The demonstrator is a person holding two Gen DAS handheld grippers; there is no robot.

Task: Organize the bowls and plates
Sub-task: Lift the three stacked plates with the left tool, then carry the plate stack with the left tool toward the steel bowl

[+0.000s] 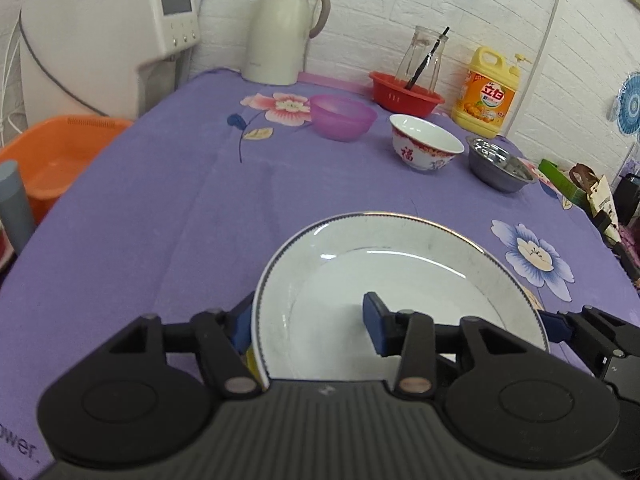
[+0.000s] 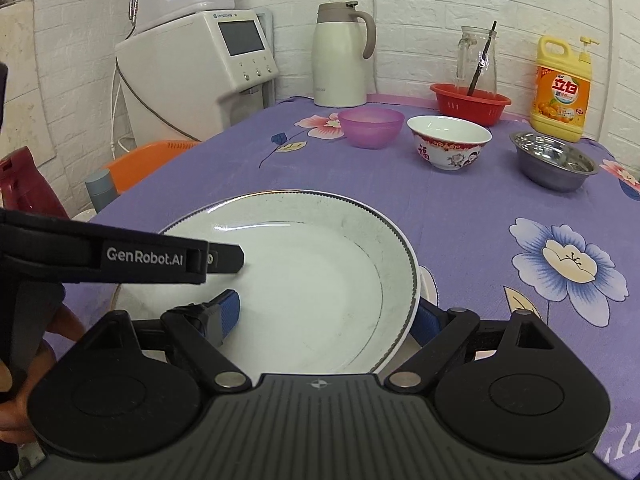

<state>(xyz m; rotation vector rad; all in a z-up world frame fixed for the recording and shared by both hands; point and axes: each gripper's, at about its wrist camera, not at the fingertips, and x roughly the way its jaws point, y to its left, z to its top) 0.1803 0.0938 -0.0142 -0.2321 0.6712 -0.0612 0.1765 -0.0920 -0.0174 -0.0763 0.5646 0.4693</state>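
A large white plate point(image 1: 400, 276) with a dark rim lies on the purple cloth, seen also in the right wrist view point(image 2: 304, 264). My left gripper point(image 1: 308, 322) straddles its left rim, one blue pad outside, one inside the plate. My right gripper point(image 2: 328, 316) straddles its right rim the same way. Both sets of jaws stand wide, and whether they press the plate I cannot tell. A second white plate edge point(image 2: 430, 286) and something yellow point(image 1: 251, 364) show under it. Farther back stand a purple bowl point(image 1: 342, 116), a red-patterned white bowl point(image 1: 426, 142) and a steel bowl point(image 1: 498, 164).
A red basket point(image 1: 406, 94) with a glass jar, a yellow detergent bottle point(image 1: 486, 92) and a white thermos jug point(image 1: 280, 28) line the back wall. A water dispenser point(image 1: 108, 36) and an orange basin point(image 1: 52, 160) stand left of the table. Boxes point(image 1: 580, 188) sit at the right edge.
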